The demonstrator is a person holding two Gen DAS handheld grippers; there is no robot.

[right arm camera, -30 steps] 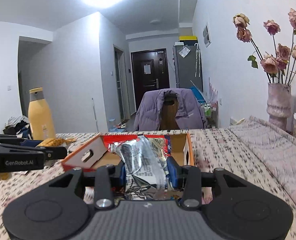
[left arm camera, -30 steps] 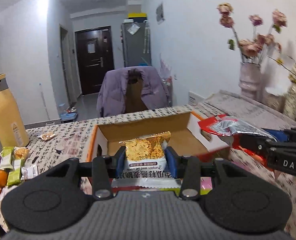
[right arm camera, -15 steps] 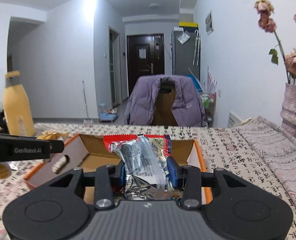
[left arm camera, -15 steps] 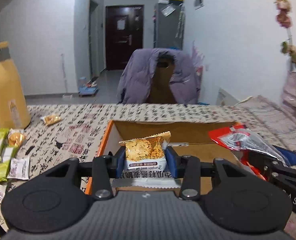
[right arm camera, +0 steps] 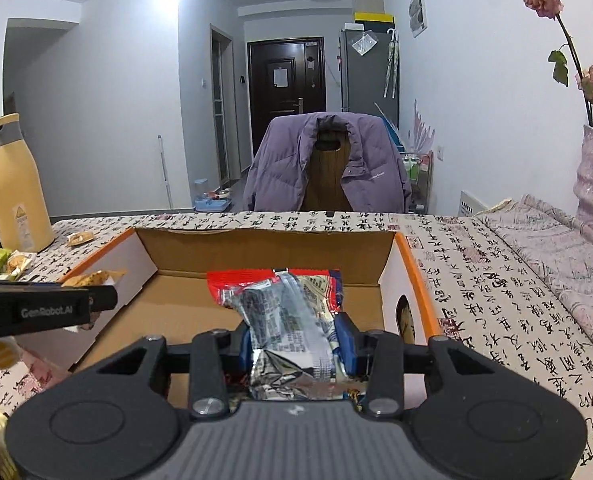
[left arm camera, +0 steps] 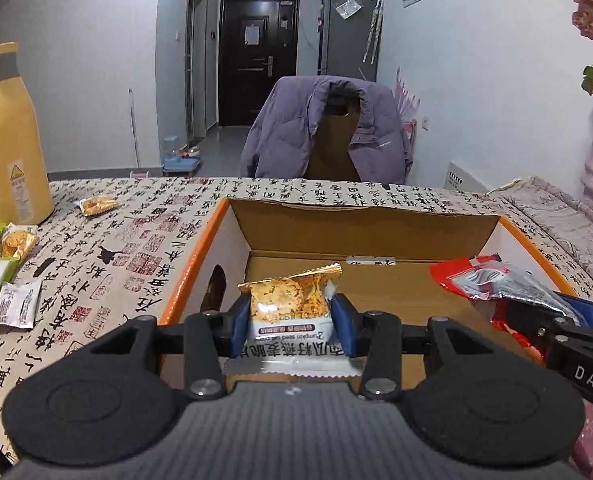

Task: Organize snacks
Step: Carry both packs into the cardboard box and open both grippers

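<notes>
A calligraphy-print tablecloth fills mid-frame. The left gripper clamps a pumpkin-seed crisp packet above the cardboard box; the right gripper pinches a red-and-silver packet, lower centre

Open cardboard box, orange-edged, bare brown floor. Gold-and-white snack packet, upright, pinched above the box's near-left part. Red-and-silver foil packet, crumpled, gripped over the near-right part. Loose snack packets lie on the bench at 9 o'clock of the box.
</notes>
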